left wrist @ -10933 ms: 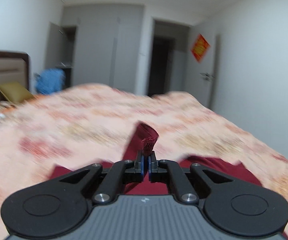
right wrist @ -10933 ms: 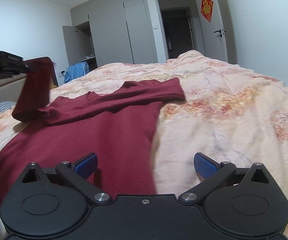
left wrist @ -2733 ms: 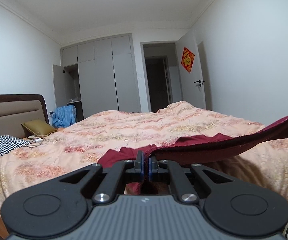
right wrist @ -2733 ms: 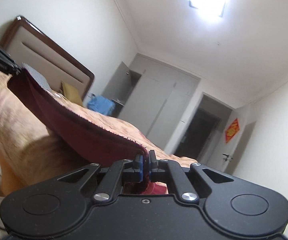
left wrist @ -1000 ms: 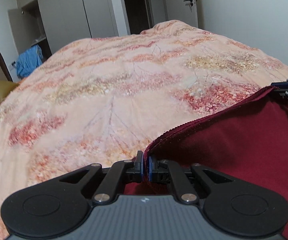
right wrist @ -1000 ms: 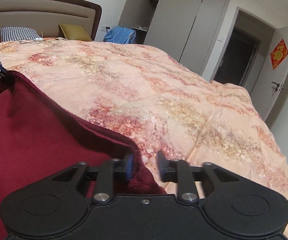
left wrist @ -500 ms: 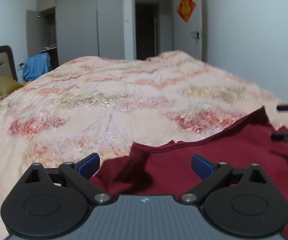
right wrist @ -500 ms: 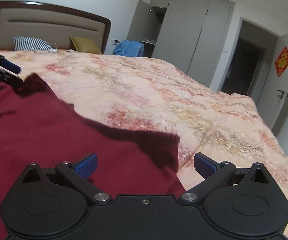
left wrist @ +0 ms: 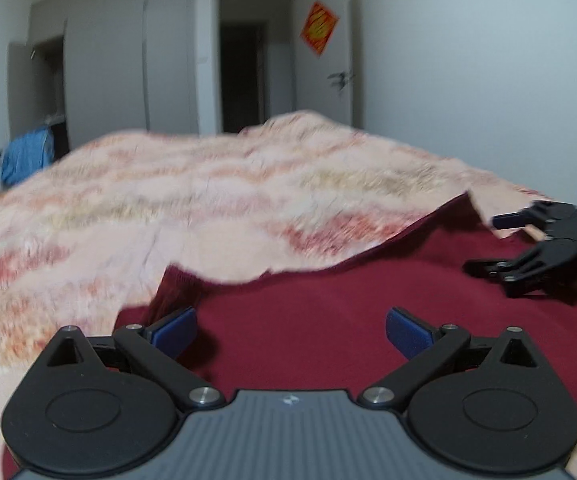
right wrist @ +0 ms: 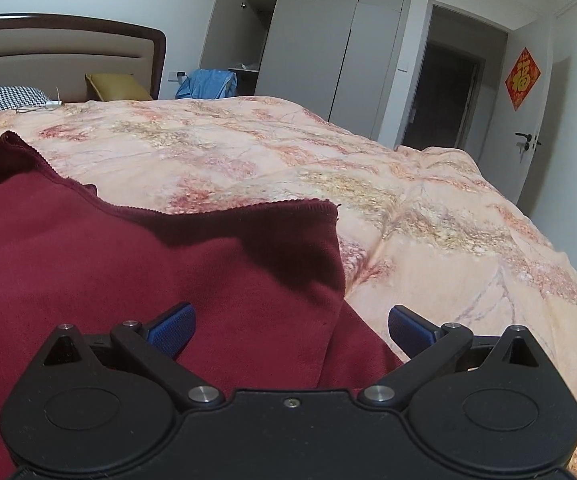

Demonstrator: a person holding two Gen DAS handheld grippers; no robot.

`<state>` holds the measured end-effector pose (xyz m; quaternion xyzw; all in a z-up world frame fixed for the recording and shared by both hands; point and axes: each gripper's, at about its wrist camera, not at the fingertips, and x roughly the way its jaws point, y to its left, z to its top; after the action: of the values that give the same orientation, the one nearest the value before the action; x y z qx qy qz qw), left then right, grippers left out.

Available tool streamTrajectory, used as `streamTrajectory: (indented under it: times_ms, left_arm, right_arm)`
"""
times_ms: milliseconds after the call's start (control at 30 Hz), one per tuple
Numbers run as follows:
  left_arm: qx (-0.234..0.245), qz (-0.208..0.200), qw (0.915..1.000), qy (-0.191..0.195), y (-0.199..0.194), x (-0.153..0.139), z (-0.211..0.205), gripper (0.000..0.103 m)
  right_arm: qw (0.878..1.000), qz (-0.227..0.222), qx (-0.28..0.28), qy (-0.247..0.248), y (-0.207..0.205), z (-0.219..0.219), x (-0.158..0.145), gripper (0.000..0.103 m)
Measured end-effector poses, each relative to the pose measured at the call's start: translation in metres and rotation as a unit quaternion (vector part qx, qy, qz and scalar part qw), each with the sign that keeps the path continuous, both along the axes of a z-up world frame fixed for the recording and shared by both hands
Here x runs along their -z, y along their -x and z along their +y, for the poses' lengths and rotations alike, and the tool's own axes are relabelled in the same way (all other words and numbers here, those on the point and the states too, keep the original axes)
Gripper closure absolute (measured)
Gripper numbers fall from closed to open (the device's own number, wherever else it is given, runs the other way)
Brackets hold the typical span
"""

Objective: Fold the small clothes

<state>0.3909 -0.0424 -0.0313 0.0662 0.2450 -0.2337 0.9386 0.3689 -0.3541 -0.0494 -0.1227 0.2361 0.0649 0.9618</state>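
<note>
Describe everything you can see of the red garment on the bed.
The garment is dark red, a soft knit by its look, with a ribbed stitched hem along its far edge. It lies spread on the floral quilt, mostly flat, with one corner raised at its left end and a square corner on the right. Both grippers hover over it with jaws open, neither gripping it. Its near part is hidden behind them.

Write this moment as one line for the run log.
left claw: open, empty | right claw: open, empty | dark red garment: released, lying on floral bedspread
</note>
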Motion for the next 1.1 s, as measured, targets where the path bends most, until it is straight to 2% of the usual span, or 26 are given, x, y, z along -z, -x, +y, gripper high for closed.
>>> streamTrajectory:
  times_ms: [67,133,233,300,367,400,500,600,1100]
  left_arm:
    - [-0.036,0.025,0.9986,0.029,-0.014,0.007,0.012,0.000]
    - [-0.080,0.043,0.9935,0.069,-0.028,0.011,0.032,0.000]
    - [-0.130,0.071,0.9807,0.128,-0.041,0.019,0.062,0.001]
    - [-0.178,0.098,0.9679,0.148,-0.049,0.029,0.077,0.001]
    - [-0.185,0.104,0.9586,0.190,-0.051,0.039,0.092,0.001]
    - [-0.185,0.097,0.9582,0.196,-0.049,0.042,0.094,0.001]
    - [-0.184,0.085,0.9638,0.174,-0.046,0.042,0.089,0.000]
    - [-0.185,0.081,0.9657,0.163,-0.047,0.043,0.084,0.000]
    - [-0.186,0.076,0.9671,0.157,-0.046,0.043,0.077,0.000]
  right_arm:
    - [1.000,0.004,-0.001,-0.003,-0.001,-0.001,0.002,0.001]
    - [1.000,0.013,-0.001,-0.011,-0.004,-0.002,0.004,0.001]
    - [0.999,0.026,-0.001,-0.033,-0.008,-0.008,0.007,0.001]
    - [0.998,0.031,-0.001,-0.049,-0.010,-0.012,0.008,0.001]
    - [0.998,0.034,-0.002,-0.061,-0.011,-0.014,0.009,0.001]
    - [0.997,0.036,-0.002,-0.067,-0.011,-0.016,0.009,0.001]
    - [0.995,0.041,-0.002,-0.089,-0.013,-0.021,0.011,0.001]
    - [0.994,0.041,0.000,-0.101,-0.014,-0.024,0.013,0.000]
    - [0.994,0.034,0.001,-0.108,-0.011,-0.026,0.014,0.000]
